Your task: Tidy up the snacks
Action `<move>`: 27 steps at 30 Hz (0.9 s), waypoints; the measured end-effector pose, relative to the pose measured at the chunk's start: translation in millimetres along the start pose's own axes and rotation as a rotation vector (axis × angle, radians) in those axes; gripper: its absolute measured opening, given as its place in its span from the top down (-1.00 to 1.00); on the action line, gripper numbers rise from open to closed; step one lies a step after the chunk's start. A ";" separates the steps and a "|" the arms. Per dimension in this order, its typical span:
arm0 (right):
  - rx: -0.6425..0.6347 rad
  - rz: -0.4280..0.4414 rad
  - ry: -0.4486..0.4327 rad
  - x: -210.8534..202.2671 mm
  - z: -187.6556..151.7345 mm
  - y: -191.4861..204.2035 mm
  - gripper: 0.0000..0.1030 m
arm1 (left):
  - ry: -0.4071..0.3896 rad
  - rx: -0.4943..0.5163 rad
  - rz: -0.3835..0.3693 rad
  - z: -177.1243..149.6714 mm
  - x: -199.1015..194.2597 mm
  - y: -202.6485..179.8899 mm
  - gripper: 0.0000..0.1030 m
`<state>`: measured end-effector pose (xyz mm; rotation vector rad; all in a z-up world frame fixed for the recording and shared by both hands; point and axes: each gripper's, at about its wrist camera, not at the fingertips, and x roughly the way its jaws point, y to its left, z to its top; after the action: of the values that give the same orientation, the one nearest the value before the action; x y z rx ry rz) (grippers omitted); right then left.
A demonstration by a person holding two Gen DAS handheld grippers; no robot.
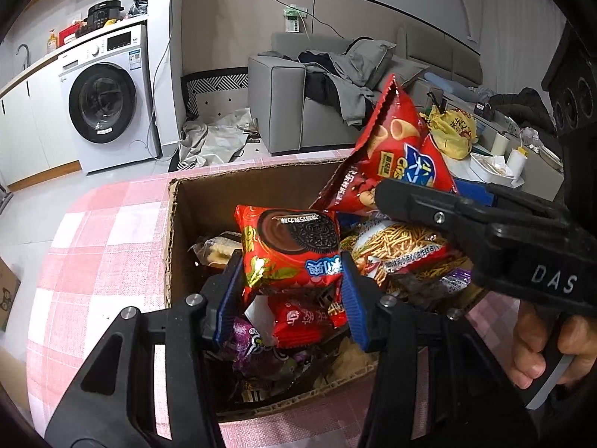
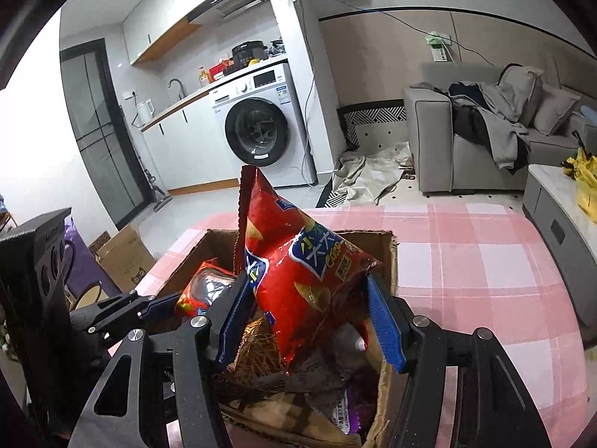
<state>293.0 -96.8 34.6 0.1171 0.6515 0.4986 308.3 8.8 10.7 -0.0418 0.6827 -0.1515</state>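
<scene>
2 claws work over one cardboard box (image 1: 175, 239) on the pink checked worktop (image 1: 104, 231). Left wrist view: left claw (image 1: 287, 291) is clamped on the cookie pack (image 1: 291, 246), low among loose packets; lifting could snag a neighbour. Right wrist view: right claw (image 2: 309, 313) pinches the red crisp bag (image 2: 298, 261), which stands tall and slack, so it may slip. Box walls crowd both; the worktop right of the box lies open.
</scene>
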 end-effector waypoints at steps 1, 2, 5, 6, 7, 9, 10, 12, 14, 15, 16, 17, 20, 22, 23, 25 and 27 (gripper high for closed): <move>-0.005 0.004 0.004 -0.3 0.0 0.9 -0.19 | 0.003 0.000 -0.001 0.4 -2.3 2.8 0.11; -0.009 0.004 0.006 -1.3 0.0 1.5 -0.19 | 0.004 -0.001 -0.002 0.4 -1.6 2.9 0.11; -0.011 0.015 0.006 -7.3 0.0 0.7 -0.19 | 0.015 -0.007 -0.003 -1.4 -4.5 4.5 0.09; -0.015 0.014 0.005 -10.3 0.0 0.5 -0.19 | 0.018 -0.012 -0.010 -1.6 -6.0 5.4 0.06; -0.025 0.006 0.003 -13.5 0.0 0.8 -0.19 | 0.019 -0.015 -0.014 -1.6 -9.0 6.9 0.04; -0.044 -0.014 -0.006 -21.5 -0.9 1.0 -0.24 | 0.018 -0.016 -0.009 -4.0 -17.5 7.9 -0.23; -0.050 -0.019 -0.014 -25.8 -1.8 0.8 -0.29 | 0.015 -0.013 -0.006 -5.9 -23.1 7.0 -0.35; -0.058 -0.024 -0.021 -33.5 -3.2 0.9 -0.43 | -0.003 -0.005 0.008 -9.9 -33.2 8.2 -0.59; -0.059 -0.025 -0.033 -43.0 -7.0 0.4 -0.54 | -0.012 0.000 0.015 -13.0 -42.1 8.3 -0.61; -0.058 -0.023 -0.038 -47.2 -8.8 0.1 -0.61 | -0.015 -0.001 0.012 -15.1 -46.0 7.8 -0.62; -0.057 -0.023 -0.043 -52.3 -11.1 0.1 -0.71 | -0.018 -0.004 0.010 -17.9 -51.1 7.9 -0.65; -0.058 -0.026 -0.047 -56.2 -12.9 1.0 -0.75 | -0.023 -0.009 0.017 -19.9 -55.0 8.6 -0.73; -0.059 -0.021 -0.068 -70.6 -21.5 4.2 -0.99 | -0.069 -0.020 0.035 -29.9 -75.8 6.5 -0.99; -0.055 -0.014 -0.078 -78.8 -28.1 4.7 -0.99 | -0.098 -0.037 0.032 -40.0 -93.4 9.2 -0.99; -0.052 -0.011 -0.082 -81.9 -30.7 5.9 -0.99 | -0.104 -0.048 0.029 -43.0 -98.9 11.2 -0.99; -0.049 0.004 -0.089 -87.0 -35.7 6.1 -0.99 | -0.123 -0.068 0.023 -50.7 -111.6 16.4 -0.99; -0.046 0.018 -0.100 -92.8 -41.6 6.6 -0.99 | -0.151 -0.071 0.037 -56.6 -123.2 18.8 -0.99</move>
<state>201.7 -137.6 54.5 0.1036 0.5409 0.5218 180.6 46.8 42.2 -0.1077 0.5376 -0.0878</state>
